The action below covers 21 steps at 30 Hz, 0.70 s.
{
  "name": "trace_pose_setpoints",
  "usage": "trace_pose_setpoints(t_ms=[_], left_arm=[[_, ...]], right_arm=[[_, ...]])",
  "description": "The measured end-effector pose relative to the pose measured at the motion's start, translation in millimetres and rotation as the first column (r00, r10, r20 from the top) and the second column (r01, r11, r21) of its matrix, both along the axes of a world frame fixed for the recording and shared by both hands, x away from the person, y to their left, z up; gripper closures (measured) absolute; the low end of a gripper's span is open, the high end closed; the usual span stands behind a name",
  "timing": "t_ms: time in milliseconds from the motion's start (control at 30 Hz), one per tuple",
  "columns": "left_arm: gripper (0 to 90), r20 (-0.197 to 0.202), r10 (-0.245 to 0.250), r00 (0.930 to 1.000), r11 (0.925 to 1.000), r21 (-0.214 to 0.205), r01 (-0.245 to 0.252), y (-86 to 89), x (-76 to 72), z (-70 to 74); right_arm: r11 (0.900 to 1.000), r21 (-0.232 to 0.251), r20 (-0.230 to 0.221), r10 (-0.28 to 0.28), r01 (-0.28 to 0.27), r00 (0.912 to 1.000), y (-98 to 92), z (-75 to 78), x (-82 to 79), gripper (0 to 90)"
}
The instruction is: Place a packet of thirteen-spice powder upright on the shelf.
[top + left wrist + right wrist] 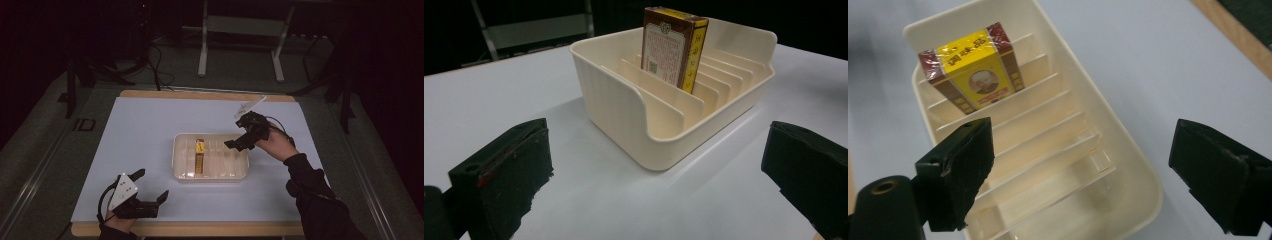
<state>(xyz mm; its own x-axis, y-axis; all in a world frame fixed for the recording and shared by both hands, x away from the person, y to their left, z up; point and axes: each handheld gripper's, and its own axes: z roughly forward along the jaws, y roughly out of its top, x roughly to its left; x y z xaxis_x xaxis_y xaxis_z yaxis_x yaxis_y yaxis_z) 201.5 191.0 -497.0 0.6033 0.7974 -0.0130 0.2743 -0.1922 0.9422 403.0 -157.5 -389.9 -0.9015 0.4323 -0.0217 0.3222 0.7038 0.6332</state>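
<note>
A cream slotted tray [239,171] lies in the middle of the white table cover. A brown and yellow box [199,155] stands on edge in one of its slots, left of centre. My right gripper [239,137] hovers over the tray's right end, jaws wide apart with nothing between them. In the right gripper view the box [972,68] stands in the far slots of the tray [1128,165]. My left gripper [151,186] rests near the table's front left, open and empty, and in the left gripper view it faces the tray [624,110] with the box [674,47] upright.
The wooden table edge [200,229] runs along the front. A metal stand [240,37] is on the floor behind the table. White cover [150,125] lies bare left of the tray.
</note>
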Motion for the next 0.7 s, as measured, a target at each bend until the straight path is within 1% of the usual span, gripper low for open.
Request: trace_pose_setpoints(t_ms=[67, 133, 200, 267, 333, 367, 433, 467, 500, 567, 600, 633, 667, 700], left_arm=[[0.0, 0.000, 0.000, 1.0000, 1.0000, 0.000, 0.000, -0.1, 0.1, 0.0], [0.0, -0.001, 0.001, 1.0000, 1.0000, 0.001, -0.001, -0.1, 0.2, -0.1], [0.0, -0.001, -0.001, 1.0000, 1.0000, 0.000, 0.001, 0.0, 0.2, 0.0], [0.0, -0.002, -0.001, 1.0000, 1.0000, 0.000, 0.001, -0.1, 0.1, 0.0], [0.0, -0.002, -0.001, 1.0000, 1.0000, -0.003, 0.001, 0.0, 0.1, 0.0], [0.0, -0.001, -0.002, 1.0000, 1.0000, -0.003, 0.002, -0.1, 0.1, 0.0], [0.0, -0.003, -0.003, 1.0000, 1.0000, -0.003, 0.003, -0.3, 0.0, -0.1], [0.0, -0.001, -0.005, 1.0000, 1.0000, -0.005, 0.005, -0.2, 0.1, -0.1], [0.0, 0.000, -0.003, 1.0000, 1.0000, -0.007, 0.003, -0.1, 0.1, -0.1], [0.0, -0.001, -0.002, 1.0000, 1.0000, -0.006, 0.002, 0.3, 0.1, 0.0], [0.0, -0.002, -0.001, 1.0000, 1.0000, -0.006, 0.001, 0.4, 0.1, -0.1], [0.0, -0.002, 0.000, 1.0000, 1.0000, -0.007, 0.000, 0.5, 0.1, -0.1], [0.0, -0.002, 0.001, 1.0000, 1.0000, -0.007, -0.001, 0.5, 0.2, -0.1], [0.0, -0.002, 0.001, 1.0000, 1.0000, -0.006, -0.001, 0.5, 0.2, -0.2]], right_arm=[[0.9993, 0.029, 0.019, -0.024, 0.023, 0.9995, -4.0, -4.1, -3.1, 10.7], [0.9978, 0.043, 0.055, -0.052, 0.050, 0.9971, -7.7, -8.3, -6.6, 10.7], [0.9952, 0.057, 0.061, -0.083, 0.080, 0.9946, -10.7, -12.4, -9.8, 10.7], [0.9921, 0.068, 0.088, -0.111, 0.105, 0.9899, -13.9, -16.2, -12.9, 10.7], [0.9874, 0.087, 0.103, -0.141, 0.133, 0.9846, -17.0, -19.0, -15.7, 10.7], [0.9812, 0.106, 0.114, -0.173, 0.162, 0.9782, -19.4, -21.1, -17.3, 10.7], [0.9728, 0.135, 0.125, -0.205, 0.188, 0.9707, -23.9, -24.5, -19.9, 10.7], [0.9688, 0.145, 0.136, -0.221, 0.201, 0.9657, -26.1, -25.9, -21.3, 10.7], [0.9630, 0.158, 0.149, -0.242, 0.218, 0.9588, -28.5, -27.3, -23.0, 10.7], [0.9522, 0.192, 0.140, -0.266, 0.237, 0.9538, -34.2, -29.8, -25.8, 10.8], [0.9456, 0.208, 0.147, -0.283, 0.250, 0.9477, -36.9, -31.0, -28.0, 10.8], [0.9405, 0.220, 0.147, -0.294, 0.259, 0.9445, -39.7, -32.3, -29.9, 10.8], [0.9366, 0.227, 0.138, -0.302, 0.266, 0.9433, -42.5, -33.5, -31.6, 10.8], [0.9321, 0.239, 0.141, -0.310, 0.272, 0.9402, -45.2, -34.9, -33.5, 10.8]])
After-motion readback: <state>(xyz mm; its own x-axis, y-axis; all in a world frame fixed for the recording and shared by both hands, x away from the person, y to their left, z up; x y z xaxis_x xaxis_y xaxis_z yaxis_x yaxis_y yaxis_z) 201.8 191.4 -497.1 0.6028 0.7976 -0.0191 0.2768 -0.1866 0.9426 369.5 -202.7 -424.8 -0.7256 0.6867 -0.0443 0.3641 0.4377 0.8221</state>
